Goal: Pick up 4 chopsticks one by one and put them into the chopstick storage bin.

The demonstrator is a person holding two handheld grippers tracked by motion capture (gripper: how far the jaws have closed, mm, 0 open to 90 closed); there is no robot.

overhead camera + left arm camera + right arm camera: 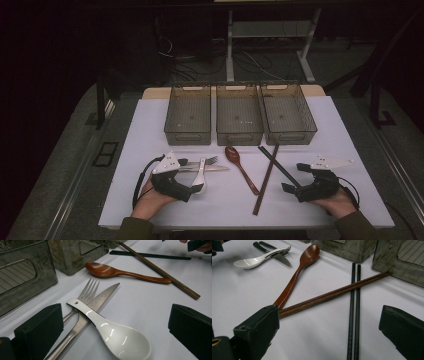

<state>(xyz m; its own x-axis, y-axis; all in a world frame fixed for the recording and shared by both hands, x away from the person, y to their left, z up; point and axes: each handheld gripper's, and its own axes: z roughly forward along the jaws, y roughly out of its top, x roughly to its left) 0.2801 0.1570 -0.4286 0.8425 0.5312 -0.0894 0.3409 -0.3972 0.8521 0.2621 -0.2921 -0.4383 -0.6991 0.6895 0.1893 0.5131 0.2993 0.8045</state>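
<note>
1. We are holding the left gripper [192, 176] with its jaws spread wide and nothing between the pads, low over the white spoon [117, 336].
2. That white spoon is lying across a knife [92, 307] and a fork [86, 293] on the white table [150, 130].
3. We are keeping the right gripper [295, 177] wide open too, gripping nothing, beside the black chopsticks [354, 312].
4. The brown chopsticks [332, 295] are crossing the black pair, and a wooden spoon [298, 272] is resting left of them.
5. Three mesh bins [239, 120] are standing side by side beyond the cutlery.
</note>
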